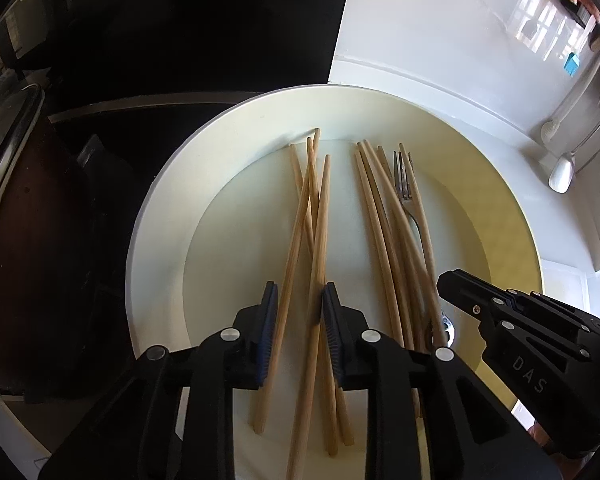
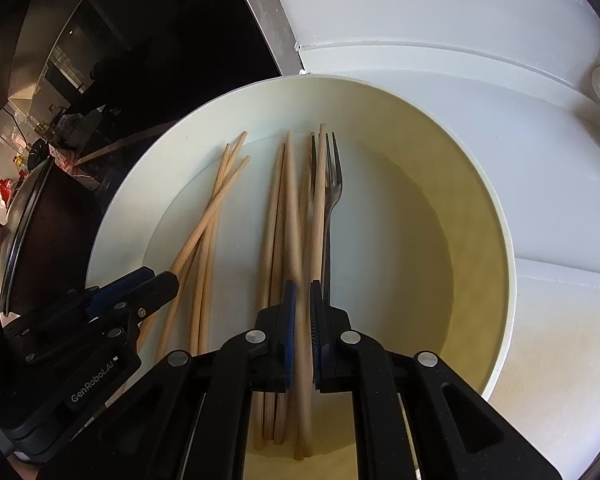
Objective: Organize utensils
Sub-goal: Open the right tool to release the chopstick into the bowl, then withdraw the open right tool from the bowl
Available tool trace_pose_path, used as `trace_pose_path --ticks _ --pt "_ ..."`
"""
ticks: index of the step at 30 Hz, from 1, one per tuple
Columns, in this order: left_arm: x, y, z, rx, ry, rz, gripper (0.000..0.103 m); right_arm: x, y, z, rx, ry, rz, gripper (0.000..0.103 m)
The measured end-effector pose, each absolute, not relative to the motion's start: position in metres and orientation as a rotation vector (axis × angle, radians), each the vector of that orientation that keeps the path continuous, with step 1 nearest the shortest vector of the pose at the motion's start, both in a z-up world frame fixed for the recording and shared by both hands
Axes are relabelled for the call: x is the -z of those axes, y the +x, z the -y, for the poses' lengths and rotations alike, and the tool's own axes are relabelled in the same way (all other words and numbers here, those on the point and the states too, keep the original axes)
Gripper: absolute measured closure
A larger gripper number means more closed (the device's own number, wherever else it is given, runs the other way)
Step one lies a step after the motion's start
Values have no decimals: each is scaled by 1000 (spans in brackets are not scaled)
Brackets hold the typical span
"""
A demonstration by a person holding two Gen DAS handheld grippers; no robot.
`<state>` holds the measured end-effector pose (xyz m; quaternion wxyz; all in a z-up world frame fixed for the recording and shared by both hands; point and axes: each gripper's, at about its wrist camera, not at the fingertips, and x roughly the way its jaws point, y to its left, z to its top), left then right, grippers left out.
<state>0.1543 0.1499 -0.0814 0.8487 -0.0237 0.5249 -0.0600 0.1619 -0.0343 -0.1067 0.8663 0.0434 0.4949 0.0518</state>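
Now right tool (image 2: 302,336) gripping chopstick (image 2: 296,216), over plate (image 2: 480,208)

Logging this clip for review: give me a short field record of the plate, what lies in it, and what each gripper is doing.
container: white plate on a white counter
left bundle: wooden chopsticks, crossed
right bundle: chopsticks beside a metal fork
left gripper: jaws around the left bundle, a gap still showing
right gripper: closed on one chopstick, which is blurred
off plate: spoons at the counter's far right
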Motion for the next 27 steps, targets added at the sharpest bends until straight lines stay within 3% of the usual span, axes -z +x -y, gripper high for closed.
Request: trace_pose_path --ticks 2,4,6,10,12,18,27 --pt "77 151 -150 118 -47 -1091 74 103 160 35 -112 80 -1030 96" --pt "72 147 -151 110 -46 -1078 63 97 155 37 -113 75 -1017 94" --pt "65 142 -152 95 -43 -1060 44 91 150 39 -116 71 -999 83" --pt "52 132 -152 63 -25 -1042 34 78 142 41 -115 55 -976 74" --pt "48 128 -152 46 -21 -1047 22 73 137 42 -116 56 -969 63" --pt "34 116 -153 9 6 -1061 13 60 126 45 -110 65 -965 48" --pt "13 96 -156 -30 -11 -1066 7 44 109 49 -65 58 -1011 39"
